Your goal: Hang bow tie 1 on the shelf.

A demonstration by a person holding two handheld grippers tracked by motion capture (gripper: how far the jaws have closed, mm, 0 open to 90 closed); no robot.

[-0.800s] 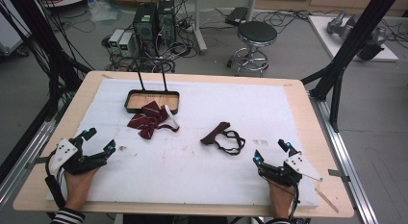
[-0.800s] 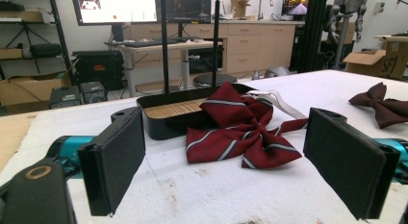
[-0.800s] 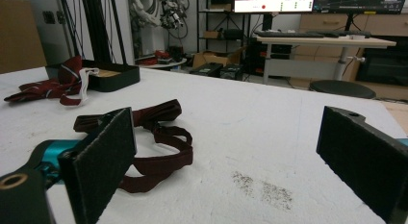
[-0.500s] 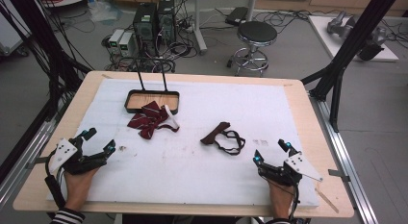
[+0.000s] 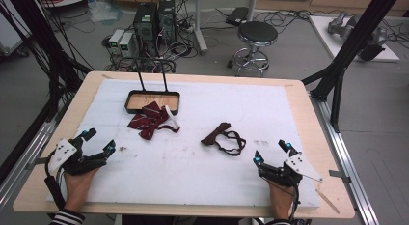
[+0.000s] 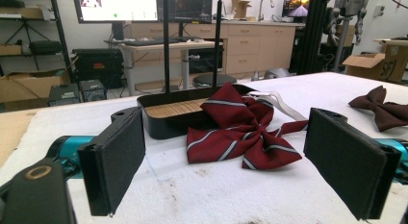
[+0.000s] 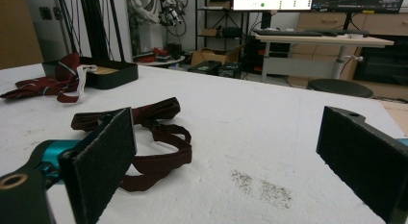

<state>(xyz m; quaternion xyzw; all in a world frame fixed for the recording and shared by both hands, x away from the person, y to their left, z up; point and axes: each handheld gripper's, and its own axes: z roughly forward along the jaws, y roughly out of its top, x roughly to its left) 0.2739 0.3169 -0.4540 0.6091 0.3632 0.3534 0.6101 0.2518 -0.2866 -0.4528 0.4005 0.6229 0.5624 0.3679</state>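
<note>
Nothing has shifted: my left gripper [image 5: 99,140] and right gripper [image 5: 272,152] stay wide open, empty; striped bow tie [image 5: 150,121] untouched.

Striped bow tie: I see a dark red bow tie with pale stripes [image 5: 148,121], left of centre in the high view, lying crumpled, its upper edge against the black tray's rim, its grey strap trailing to the right.
Plain bow tie: I see a darker maroon bow tie [image 5: 215,134] near centre, flat, its strap looped at lower right.
</note>
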